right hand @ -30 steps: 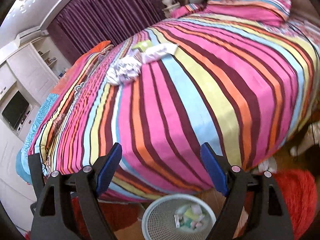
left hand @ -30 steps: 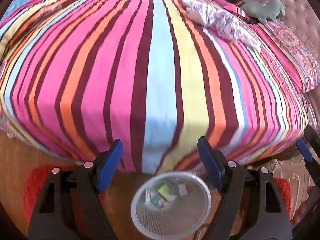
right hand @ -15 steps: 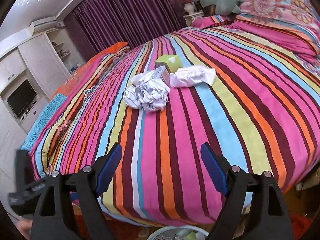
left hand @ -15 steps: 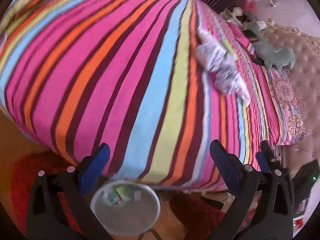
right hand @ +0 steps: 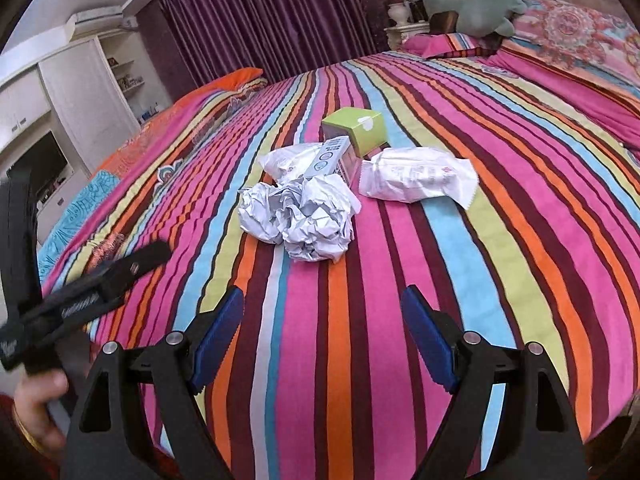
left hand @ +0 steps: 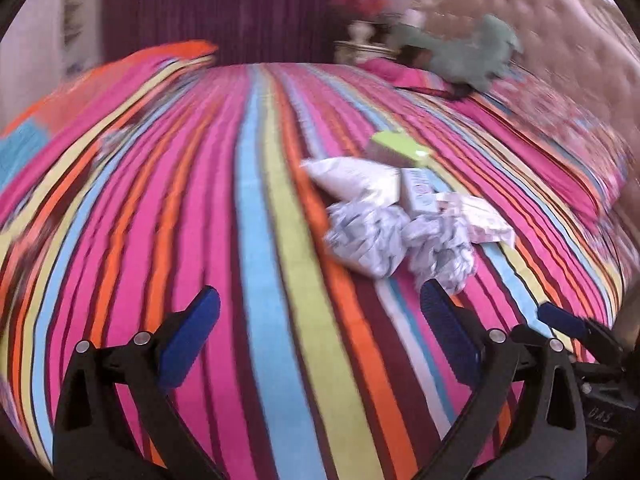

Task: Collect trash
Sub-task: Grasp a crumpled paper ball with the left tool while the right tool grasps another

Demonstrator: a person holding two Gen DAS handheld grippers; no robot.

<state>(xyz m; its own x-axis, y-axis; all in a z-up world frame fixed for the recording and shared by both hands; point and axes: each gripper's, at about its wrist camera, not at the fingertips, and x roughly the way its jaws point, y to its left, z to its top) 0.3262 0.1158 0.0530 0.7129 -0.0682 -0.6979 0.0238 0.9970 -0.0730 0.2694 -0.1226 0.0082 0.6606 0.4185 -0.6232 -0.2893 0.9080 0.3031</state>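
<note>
A pile of trash lies on the striped bedspread (right hand: 500,200): crumpled white paper (right hand: 300,216), a white plastic packet (right hand: 416,174), a small blue-grey carton (right hand: 334,158) and a green box (right hand: 356,128). The same pile shows in the left wrist view, with the crumpled paper (left hand: 380,236) and the green box (left hand: 400,148). My right gripper (right hand: 322,332) is open and empty, short of the paper. My left gripper (left hand: 320,332) is open and empty, left of the pile. The left gripper also shows at the left edge of the right wrist view (right hand: 100,276).
A green plush toy (right hand: 476,0) and patterned pillows (right hand: 568,40) lie at the head of the bed. Purple curtains (right hand: 260,20) hang behind. White cabinets (right hand: 80,96) stand at the left. A tufted headboard (left hand: 560,32) is at the right.
Both grippers have risen from the waste basket at the bed's foot and moved over the bed toward the trash pile. The basket has left both views.
</note>
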